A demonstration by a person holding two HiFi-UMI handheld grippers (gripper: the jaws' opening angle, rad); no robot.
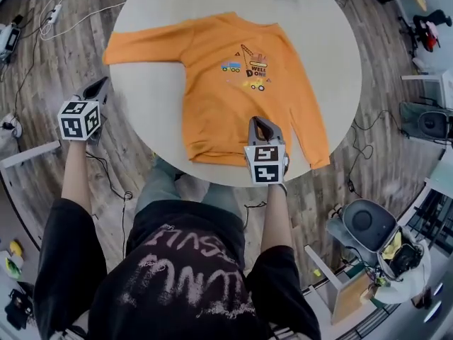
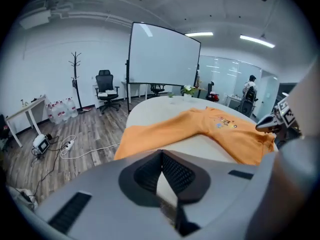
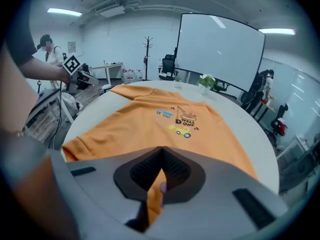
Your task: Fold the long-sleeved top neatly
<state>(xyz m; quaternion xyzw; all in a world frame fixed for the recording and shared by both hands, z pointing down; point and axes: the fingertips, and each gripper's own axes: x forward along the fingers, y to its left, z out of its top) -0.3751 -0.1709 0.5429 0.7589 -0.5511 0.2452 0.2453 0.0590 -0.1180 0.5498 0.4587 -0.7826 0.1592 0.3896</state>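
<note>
I see a round, smooth, pale worktop (image 1: 318, 41) filling the upper middle of the head view. The long-sleeved top (image 1: 233, 91) lies flat on it, front up. It is soft orange knit with a small crane-and-truck print (image 1: 248, 68) on the chest. One sleeve (image 1: 141, 44) stretches toward the upper left, and its cuff reaches the worktop's rim. The other sleeve (image 1: 311, 137) runs down the right side beside the body. The ribbed hem (image 1: 212, 156) sits nearest the lower edge.

My left tool (image 1: 99, 89) hangs at the left of the frame, off the worktop and over the wood-plank floor (image 1: 64, 62). Its dark textured jaws are pressed together on nothing. My right tool (image 1: 260, 125) hovers at lower centre above the hem. Its jaws are also closed tip to tip, and orange cloth shows through the gap behind them.
</note>
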